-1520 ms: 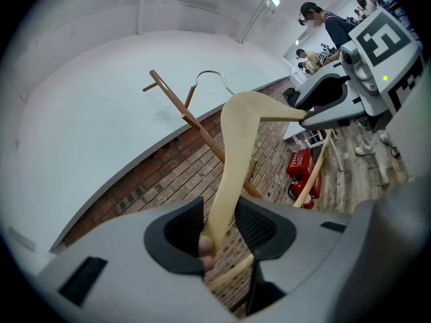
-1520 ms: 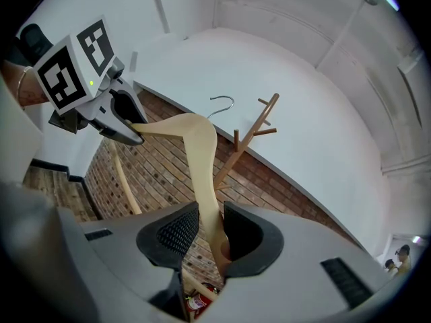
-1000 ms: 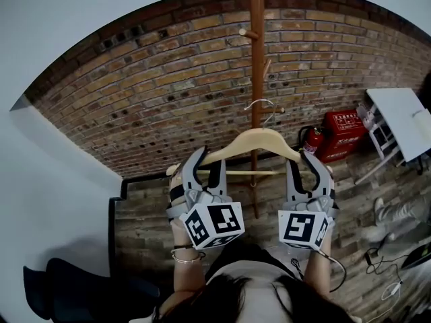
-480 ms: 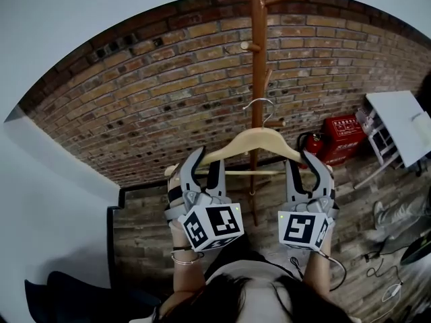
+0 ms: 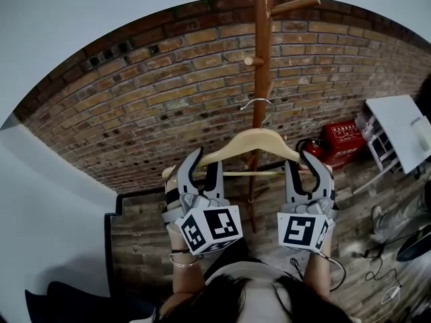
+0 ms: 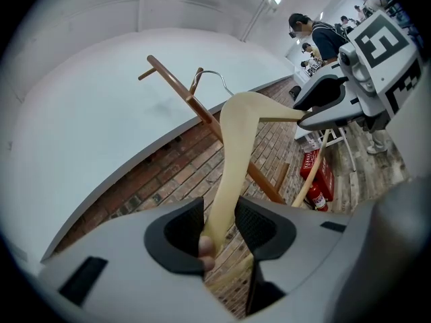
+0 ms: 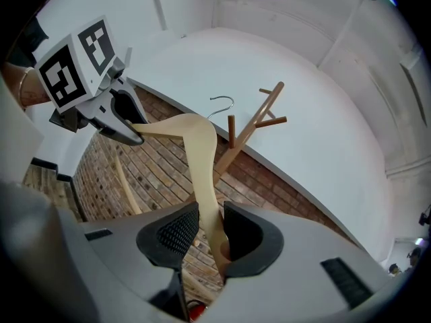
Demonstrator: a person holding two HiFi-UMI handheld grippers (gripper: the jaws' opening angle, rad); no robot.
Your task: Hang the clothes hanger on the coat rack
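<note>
A pale wooden clothes hanger (image 5: 256, 142) with a metal hook (image 5: 256, 103) is held up in front of the brown wooden coat rack (image 5: 262, 32). My left gripper (image 5: 199, 170) is shut on the hanger's left arm (image 6: 229, 173). My right gripper (image 5: 308, 167) is shut on its right arm (image 7: 202, 173). The hook sits just left of the rack's pole, level with a short peg (image 5: 252, 61) and apart from it. In the right gripper view the hook (image 7: 222, 103) is beside the rack's pegs (image 7: 266, 113).
A brick wall (image 5: 148, 106) stands behind the rack, white wall above it. A red fire extinguisher box (image 5: 345, 140) sits on the floor to the right, next to a white table (image 5: 397, 126). People stand far off in the left gripper view (image 6: 320, 32).
Both grippers have lifted the hanger slightly, so its hook stands a little higher against the rack's pole. The grip on both arms is unchanged.
</note>
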